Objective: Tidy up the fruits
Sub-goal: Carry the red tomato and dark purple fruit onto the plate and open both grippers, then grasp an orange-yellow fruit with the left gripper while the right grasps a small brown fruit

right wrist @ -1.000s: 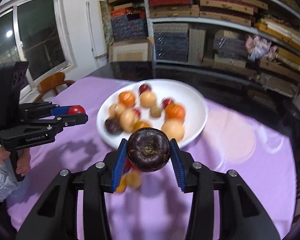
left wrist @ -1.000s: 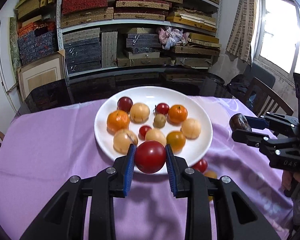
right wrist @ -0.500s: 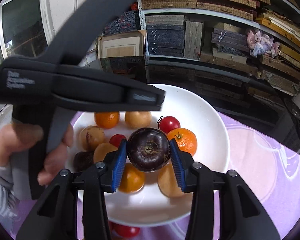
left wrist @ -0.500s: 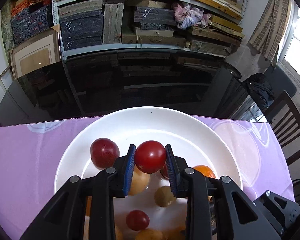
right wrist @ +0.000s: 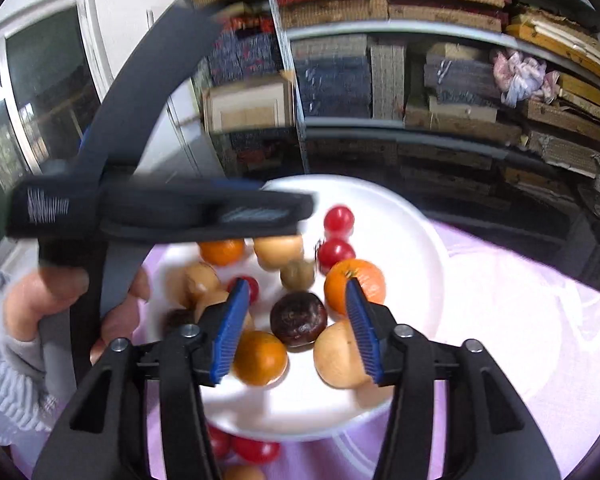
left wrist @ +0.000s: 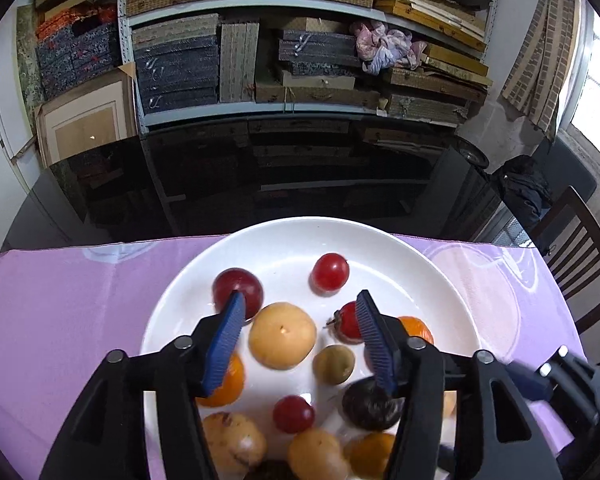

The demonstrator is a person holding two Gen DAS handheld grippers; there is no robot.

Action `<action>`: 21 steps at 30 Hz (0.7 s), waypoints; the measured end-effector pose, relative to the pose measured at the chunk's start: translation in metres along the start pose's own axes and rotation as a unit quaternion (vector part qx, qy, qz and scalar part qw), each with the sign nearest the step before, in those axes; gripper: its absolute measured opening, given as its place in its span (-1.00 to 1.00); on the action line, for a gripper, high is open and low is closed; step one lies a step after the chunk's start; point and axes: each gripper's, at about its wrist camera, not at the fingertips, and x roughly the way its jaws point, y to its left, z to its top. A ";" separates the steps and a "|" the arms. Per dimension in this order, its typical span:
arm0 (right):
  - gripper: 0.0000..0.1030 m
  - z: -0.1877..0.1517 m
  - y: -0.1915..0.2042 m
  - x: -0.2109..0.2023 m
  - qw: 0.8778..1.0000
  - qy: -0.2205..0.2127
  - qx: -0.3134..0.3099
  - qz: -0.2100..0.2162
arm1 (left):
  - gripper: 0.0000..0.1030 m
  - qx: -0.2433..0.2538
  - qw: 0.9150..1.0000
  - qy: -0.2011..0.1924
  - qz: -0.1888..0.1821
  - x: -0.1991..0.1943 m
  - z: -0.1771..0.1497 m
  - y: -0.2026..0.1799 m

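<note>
Both grippers hang over the white plate [left wrist: 380, 240] with jaws spread, having just opened, nothing pinched. The left gripper [left wrist: 300, 334] has a pale yellow fruit [left wrist: 282, 334] lying below its gap; a round red tomato [left wrist: 330, 272] sits beyond its tips on the plate. Below the right gripper [right wrist: 294, 332] rests a dark purple fruit [right wrist: 298, 318], among an orange [right wrist: 354, 286] and other fruit. The left tool's black body crosses the right view, blocking the plate's far left. Two red tomatoes [right wrist: 256, 450] lie off the plate on the purple cloth [left wrist: 80, 300].
</note>
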 end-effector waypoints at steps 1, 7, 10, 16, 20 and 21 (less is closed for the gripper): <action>0.45 -0.001 -0.001 -0.015 1.000 -0.013 0.004 0.000 | 0.25 0.003 1.000 -0.007 0.001 -0.013 -0.007 0.003; 0.79 -0.040 -0.007 -0.076 0.999 -0.032 0.011 -0.014 | 0.28 0.053 0.998 -0.025 -0.003 -0.075 -0.078 -0.007; 0.84 -0.072 -0.022 -0.090 0.997 -0.048 0.050 -0.019 | 0.41 0.085 0.996 -0.035 -0.003 -0.093 -0.122 -0.028; 0.85 -0.109 -0.049 -0.089 0.992 -0.023 0.122 -0.004 | 0.42 0.110 0.993 -0.037 -0.016 -0.099 -0.174 -0.069; 0.85 -0.114 -0.054 -0.094 0.990 -0.024 0.140 0.004 | 0.47 0.125 0.992 -0.026 -0.010 -0.085 -0.176 -0.087; 0.85 -0.115 -0.055 -0.095 0.990 -0.025 0.141 0.003 | 0.47 0.126 0.992 -0.020 -0.009 -0.079 -0.177 -0.089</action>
